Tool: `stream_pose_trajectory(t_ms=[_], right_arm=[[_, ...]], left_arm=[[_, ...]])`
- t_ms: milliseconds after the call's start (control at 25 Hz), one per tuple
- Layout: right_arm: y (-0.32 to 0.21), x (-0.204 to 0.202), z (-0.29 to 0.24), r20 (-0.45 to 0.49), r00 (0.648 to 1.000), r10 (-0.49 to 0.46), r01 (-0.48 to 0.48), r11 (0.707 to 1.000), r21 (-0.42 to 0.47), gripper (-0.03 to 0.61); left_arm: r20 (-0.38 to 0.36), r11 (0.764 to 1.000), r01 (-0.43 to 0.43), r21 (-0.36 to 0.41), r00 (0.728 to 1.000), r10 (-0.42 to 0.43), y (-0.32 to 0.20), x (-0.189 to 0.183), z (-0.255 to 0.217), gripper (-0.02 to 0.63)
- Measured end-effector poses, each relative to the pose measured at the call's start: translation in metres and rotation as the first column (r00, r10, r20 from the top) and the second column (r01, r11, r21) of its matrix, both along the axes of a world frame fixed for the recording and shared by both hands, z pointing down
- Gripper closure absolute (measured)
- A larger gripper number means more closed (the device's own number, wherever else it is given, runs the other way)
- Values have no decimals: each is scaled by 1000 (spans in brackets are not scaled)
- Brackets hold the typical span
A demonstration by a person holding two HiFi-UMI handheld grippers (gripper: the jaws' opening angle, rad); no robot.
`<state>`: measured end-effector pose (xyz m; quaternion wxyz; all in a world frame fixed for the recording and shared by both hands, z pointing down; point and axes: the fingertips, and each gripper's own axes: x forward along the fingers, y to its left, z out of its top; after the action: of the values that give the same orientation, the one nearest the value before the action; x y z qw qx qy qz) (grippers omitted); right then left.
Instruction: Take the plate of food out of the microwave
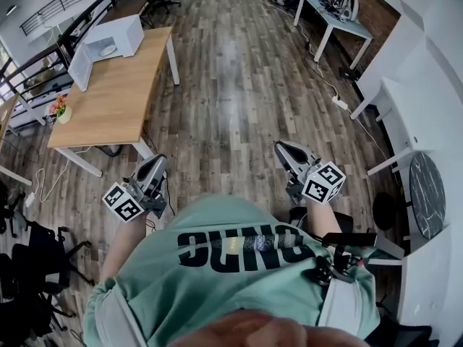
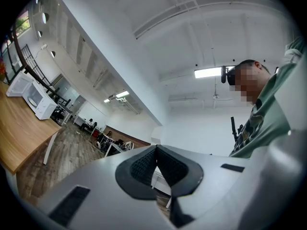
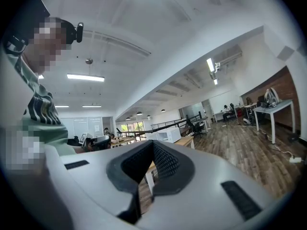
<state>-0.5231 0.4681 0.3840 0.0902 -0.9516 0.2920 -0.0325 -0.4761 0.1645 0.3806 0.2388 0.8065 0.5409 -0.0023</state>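
Note:
A white microwave stands at the far end of a wooden table, its door swung open. A pale plate shows inside it. Both grippers hang close to the person's body, far from the table. My left gripper is shut with nothing between its pads, and so is my right gripper. The left gripper view has its jaws closed tip to tip, with the microwave far off at the left. From the right gripper, also closed, the microwave is small in the distance.
A small potted flower sits on the table's near corner. Black office chairs stand at the lower left. Wood floor stretches ahead. White desks and cables lie to the right, a railing at the back left.

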Motion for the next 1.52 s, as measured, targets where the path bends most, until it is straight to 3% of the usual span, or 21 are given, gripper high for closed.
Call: stream_pose_trajectory(t_ms=[680, 1000, 1200, 1360, 1520], right_arm=[[128, -50, 25, 12, 999, 43, -44, 998, 37, 572], [147, -46, 44, 47, 995, 83, -86, 995, 50, 572], [133, -23, 42, 46, 994, 98, -99, 995, 23, 572], [100, 12, 34, 27, 993, 119, -118, 993, -25, 572], [61, 60, 19, 30, 986, 164, -163, 987, -11, 572]], left_arm=[[35, 995, -74, 60, 997, 71, 141, -37, 11, 611], [23, 992, -104, 73, 994, 103, 160, -25, 9, 611], [-53, 990, -81, 119, 995, 88, 149, 8, 10, 611], [-142, 987, -50, 152, 987, 72, 122, 63, -7, 611], [-149, 987, -25, 162, 988, 50, 90, 127, -20, 611]])
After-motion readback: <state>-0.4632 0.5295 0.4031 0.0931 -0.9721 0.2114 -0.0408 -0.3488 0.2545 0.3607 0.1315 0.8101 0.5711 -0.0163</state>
